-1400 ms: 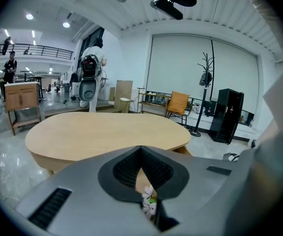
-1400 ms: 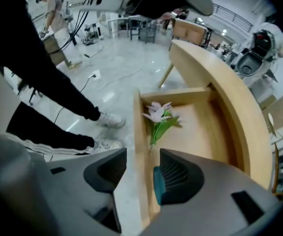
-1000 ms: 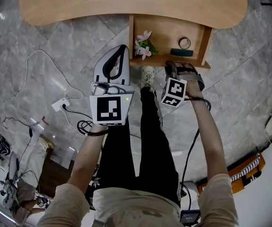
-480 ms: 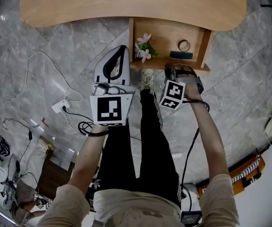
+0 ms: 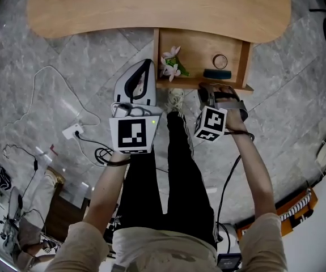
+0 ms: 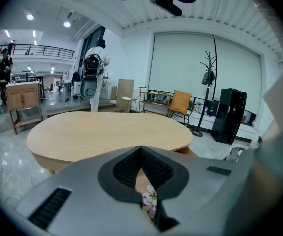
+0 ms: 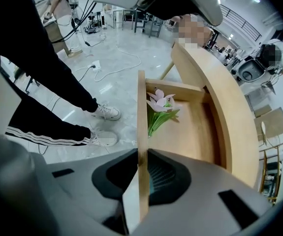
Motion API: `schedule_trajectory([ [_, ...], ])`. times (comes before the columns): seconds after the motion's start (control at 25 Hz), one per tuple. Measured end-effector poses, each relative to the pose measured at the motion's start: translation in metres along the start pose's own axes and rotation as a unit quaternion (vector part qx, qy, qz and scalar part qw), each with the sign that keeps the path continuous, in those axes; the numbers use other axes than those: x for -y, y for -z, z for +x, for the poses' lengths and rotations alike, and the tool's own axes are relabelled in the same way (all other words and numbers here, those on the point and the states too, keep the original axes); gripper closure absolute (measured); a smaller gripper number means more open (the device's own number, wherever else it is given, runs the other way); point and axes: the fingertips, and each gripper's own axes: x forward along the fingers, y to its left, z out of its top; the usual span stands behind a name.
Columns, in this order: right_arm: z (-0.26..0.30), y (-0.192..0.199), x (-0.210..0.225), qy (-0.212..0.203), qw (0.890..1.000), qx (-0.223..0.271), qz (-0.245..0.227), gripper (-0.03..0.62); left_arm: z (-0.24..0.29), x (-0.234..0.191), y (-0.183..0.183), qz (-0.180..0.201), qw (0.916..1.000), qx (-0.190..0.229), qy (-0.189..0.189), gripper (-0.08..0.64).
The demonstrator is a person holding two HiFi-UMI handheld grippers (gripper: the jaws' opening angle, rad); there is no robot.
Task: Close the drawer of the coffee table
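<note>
The wooden coffee table [image 5: 151,7] has its drawer [image 5: 245,55] pulled out toward me. Inside lie a pink flower [image 5: 171,64], a small ring-shaped roll [image 5: 220,60] and a dark flat object [image 5: 217,73]. My right gripper [image 5: 208,88] points steeply down and is shut on the drawer's front panel [image 7: 142,132], which stands between its jaws [image 7: 142,173]. The flower [image 7: 159,104] lies just beyond. My left gripper [image 5: 144,62] hovers left of the drawer, shut and holding nothing [image 6: 141,151]. It faces the tabletop [image 6: 102,129].
My legs and a white shoe [image 5: 176,98] stand right before the drawer front. A power strip [image 5: 72,132] and loose cables lie on the marble floor at the left. An orange-edged object [image 5: 290,208] sits at the lower right.
My right gripper has lifted slightly while keeping its hold on the drawer front. The drawer stands out as far as before. The left gripper has stayed put.
</note>
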Motion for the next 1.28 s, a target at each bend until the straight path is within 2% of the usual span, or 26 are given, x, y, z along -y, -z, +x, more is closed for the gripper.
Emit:
schedule_trajectory([
  [0.16,-0.003,-0.001,0.007,0.021,1.0,0.005,0.0,0.523,0.004,0.002,-0.003,-0.004,1.0,0.008,-0.002,0.552],
  [0.32,-0.002,-0.005,0.017,0.039,0.999,0.005,0.01,0.523,0.003,0.005,0.001,-0.002,1.0,-0.005,-0.005,0.552],
  [0.48,0.0,0.0,0.032,0.062,0.998,-0.008,0.021,0.522,0.005,0.005,-0.003,-0.002,1.0,0.005,-0.004,0.552],
  [0.6,0.002,0.001,0.045,0.072,0.997,-0.012,0.029,0.52,0.007,0.0,0.005,0.001,0.9999,-0.014,-0.009,0.552],
  [0.88,0.004,-0.004,0.069,0.096,0.995,0.0,0.033,0.517,0.01,-0.001,0.008,0.003,0.9997,-0.022,-0.012,0.552],
  [1.28,0.011,0.003,0.122,0.151,0.986,-0.016,0.067,0.506,0.017,0.0,0.009,0.005,0.9996,-0.025,-0.012,0.552],
])
